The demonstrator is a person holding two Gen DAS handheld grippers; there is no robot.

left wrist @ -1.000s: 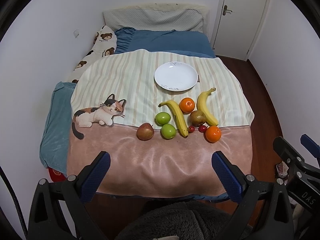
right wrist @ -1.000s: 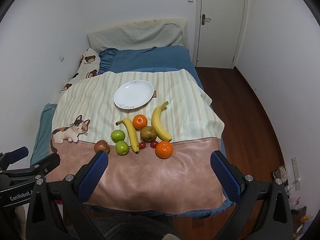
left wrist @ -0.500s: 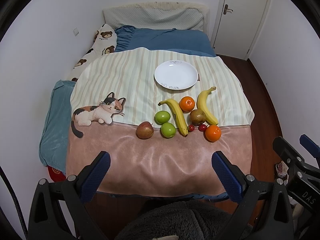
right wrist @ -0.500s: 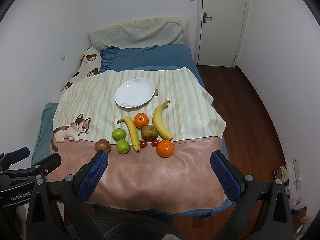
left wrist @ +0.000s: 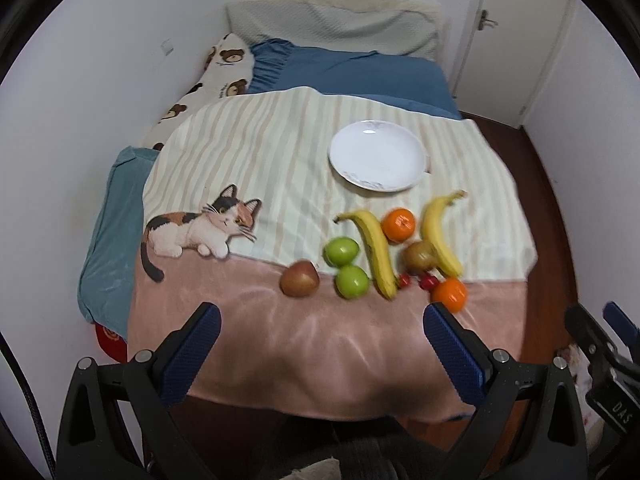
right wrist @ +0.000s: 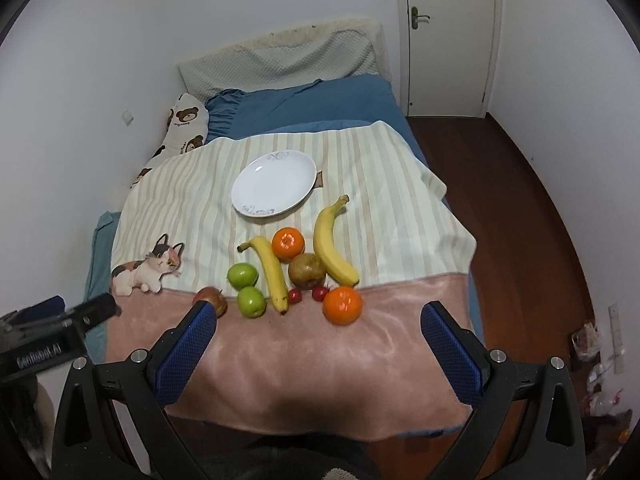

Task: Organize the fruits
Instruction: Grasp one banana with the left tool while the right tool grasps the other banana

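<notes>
Bed (right wrist: 304, 96) fills most of both views, blue sheet with a grey pillow (right wrist: 280, 60) at the head and a bear-print pillow (right wrist: 186, 124) against the left wall. Blanket (right wrist: 360, 184) covers the near half: striped cream top, pink band toward the camera, cat print (right wrist: 148, 268) on its left. White door (right wrist: 448, 36) back right, dark wood floor (right wrist: 512, 184) to the right of the bed.

Left gripper (left wrist: 320, 344) hangs over the pink band near the foot of the bed, jaws spread wide, nothing between them. Right gripper (right wrist: 320, 340) same pose, wide open, empty, blue pads (right wrist: 184, 352) either side of the bare blanket. Neither touches any fruit.

White plate (right wrist: 276, 188) sits on the stripes, empty, beyond the fruit cluster.

Fruit all on the blanket, between plate and grippers. Right banana (right wrist: 330, 244) and left banana (right wrist: 270, 268) lie lengthwise, forming a loose V. Far orange (right wrist: 288, 244) between the two bananas near their upper ends; brownish pear (right wrist: 306, 271) just below it, touching the right banana. Near orange (right wrist: 343, 305) on the pink band, nearest the right gripper. Two green apples (right wrist: 242, 275) stacked left of the left banana, near one (right wrist: 251, 301) just beside the banana tip. Red apple (right wrist: 210, 300) furthest left, partly hidden by the right gripper's left pad. Two small red fruits (right wrist: 319, 293) between left banana tip and near orange, type too small to tell.
</notes>
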